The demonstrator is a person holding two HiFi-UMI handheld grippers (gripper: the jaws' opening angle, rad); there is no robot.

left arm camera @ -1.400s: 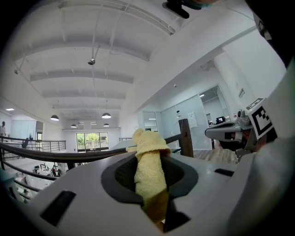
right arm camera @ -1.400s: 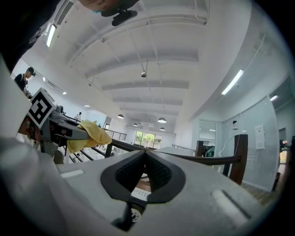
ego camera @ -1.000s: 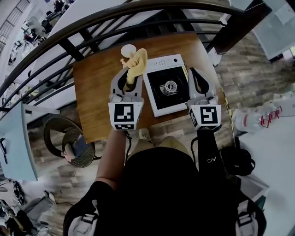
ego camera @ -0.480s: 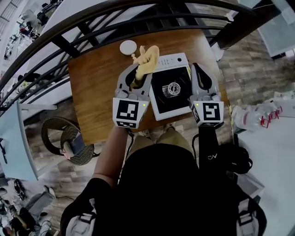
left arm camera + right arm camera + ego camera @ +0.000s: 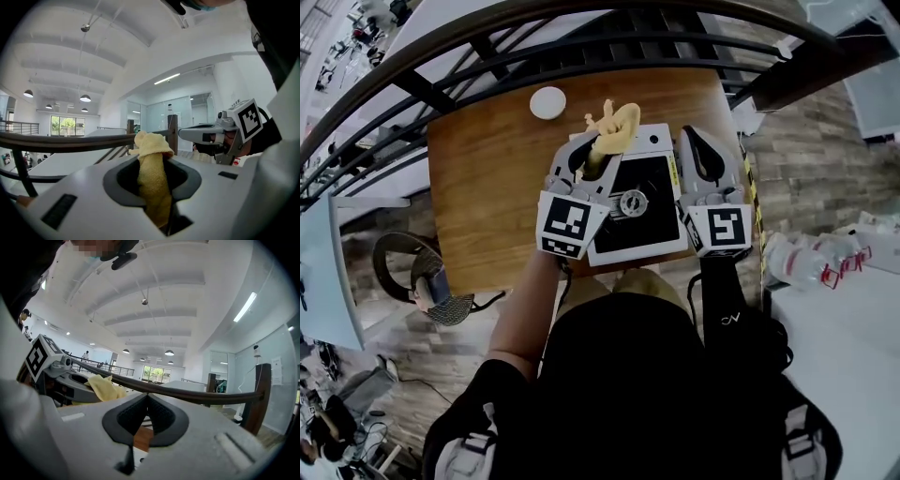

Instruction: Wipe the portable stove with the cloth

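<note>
Cloth (image 5: 616,122) is pinched in the left claw (image 5: 598,150), its bunched end poking past the tips over the far-left corner of the portable stove (image 5: 652,230). Contact with the stove cannot be confirmed. The right claw (image 5: 698,142) is pressed together on nothing, at the stove's right edge.

Advice: tip the left claw down so a broad fold meets the top, not just the tuft. Stroke flat and skirt the burner (image 5: 632,202).

The cloth is yellow terry, soft and limp. The stove has a white casing and a flat black top with a round metal burner at its centre. The desk (image 5: 487,187) is brown wood grain.
</note>
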